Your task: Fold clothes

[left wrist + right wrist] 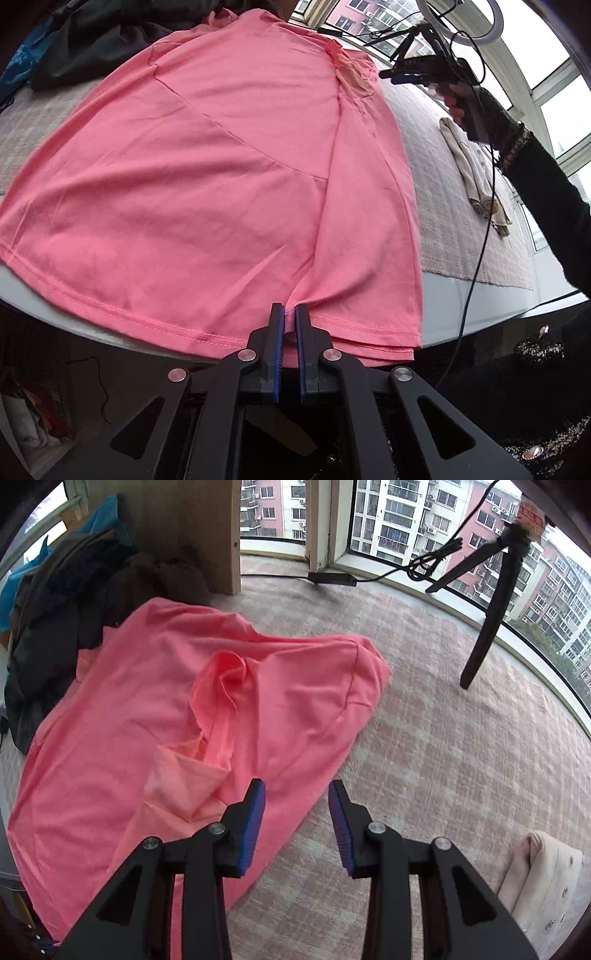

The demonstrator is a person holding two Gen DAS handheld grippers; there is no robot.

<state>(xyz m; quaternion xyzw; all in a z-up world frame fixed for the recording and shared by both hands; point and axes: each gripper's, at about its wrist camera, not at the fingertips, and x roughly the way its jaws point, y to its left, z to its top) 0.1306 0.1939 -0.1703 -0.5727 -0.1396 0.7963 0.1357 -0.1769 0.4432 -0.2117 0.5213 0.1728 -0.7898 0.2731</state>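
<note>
Nearest the left wrist camera, the left claw [290, 314] is pinched onto the stitched bottom hem of the pink T-shirt [229, 177], its blue-padded fingers [279, 350] nearly together with a small bunch of fabric caught between them at the near edge of the worktop [480, 306]. The hem hangs just over that white edge, and on the right side of the shirt a panel is folded inward, so several layers are stacked at the near right corner. The shirt lies spread on a checked woven mat [436, 192] that covers the worktop. To the right of the shirt, apart from it on the mat, lies a folded beige garment [476, 177]. Beyond that, above the shirt's far right shoulder, a person's hand holds the right claw [400, 74] in the air; a dark knitted sleeve [546, 173] runs back from it toward the right. In the right wrist view, the right claw [296, 797] stands open, its blue pads [255, 827] well apart with nothing between them, hovering over the shirt's [129, 738] right edge, where a crumpled sleeve [218, 701] is turned up on top of the body. Behind the shirt on the left sits a heap of dark clothes [66, 627], touching its far edge. Farther off, right of the shirt, a dark tripod leg [487, 627] stands on the mat [424, 720], before curved windows [406, 513] facing apartment blocks.
</note>
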